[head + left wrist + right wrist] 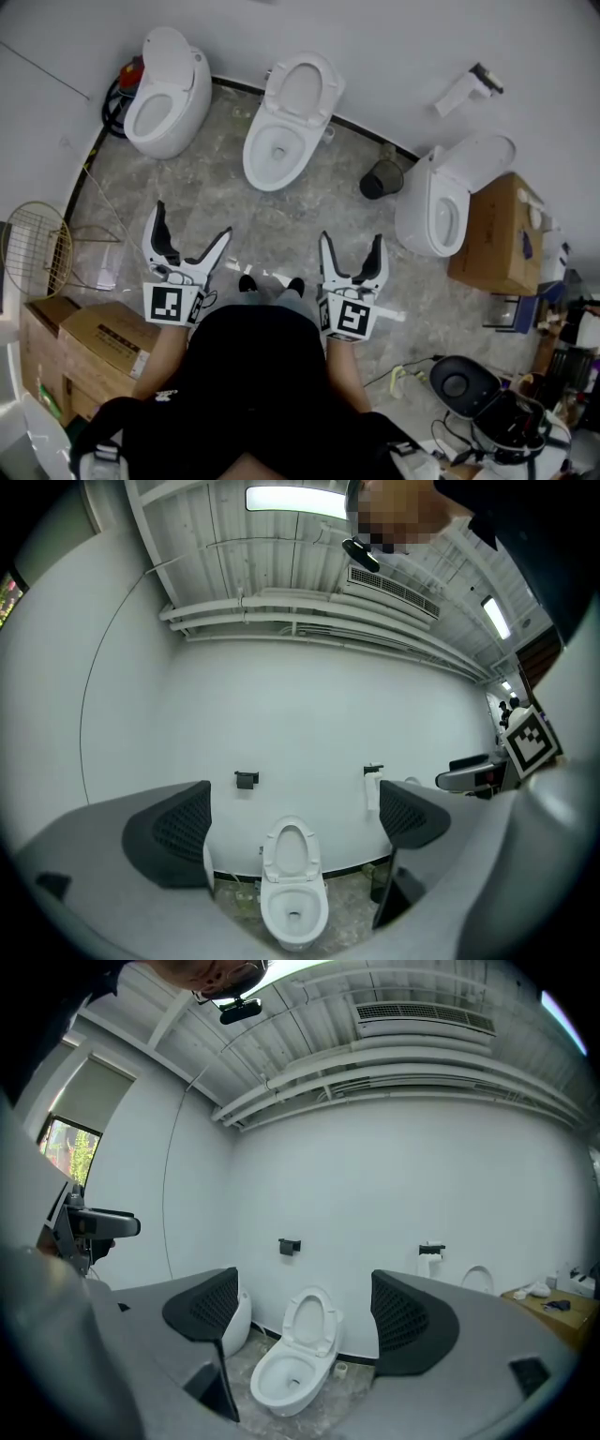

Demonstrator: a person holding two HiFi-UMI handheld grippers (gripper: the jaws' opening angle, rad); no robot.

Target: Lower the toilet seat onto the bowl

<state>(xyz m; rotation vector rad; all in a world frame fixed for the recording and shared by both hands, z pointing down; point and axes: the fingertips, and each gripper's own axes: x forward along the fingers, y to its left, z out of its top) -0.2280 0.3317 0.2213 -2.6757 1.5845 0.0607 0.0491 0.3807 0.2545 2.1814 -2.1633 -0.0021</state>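
Note:
A white toilet [279, 142] stands against the far wall, its seat [302, 86] raised upright against the wall over the open bowl [293, 913]. In the right gripper view the same toilet [292, 1372] shows with its seat [311, 1321] up. My left gripper [194, 234] is open and empty, held well short of the toilet. To its right, my right gripper [352, 245] is also open and empty. Both point toward the middle toilet from a distance.
Another white toilet [166, 94] stands at the left, a third [442, 202] at the right. A black bin [381, 178] sits between middle and right toilets. Cardboard boxes [502, 234] lie right, more boxes [80, 342] and a wire basket [37, 248] left. Paper holder [247, 779] on wall.

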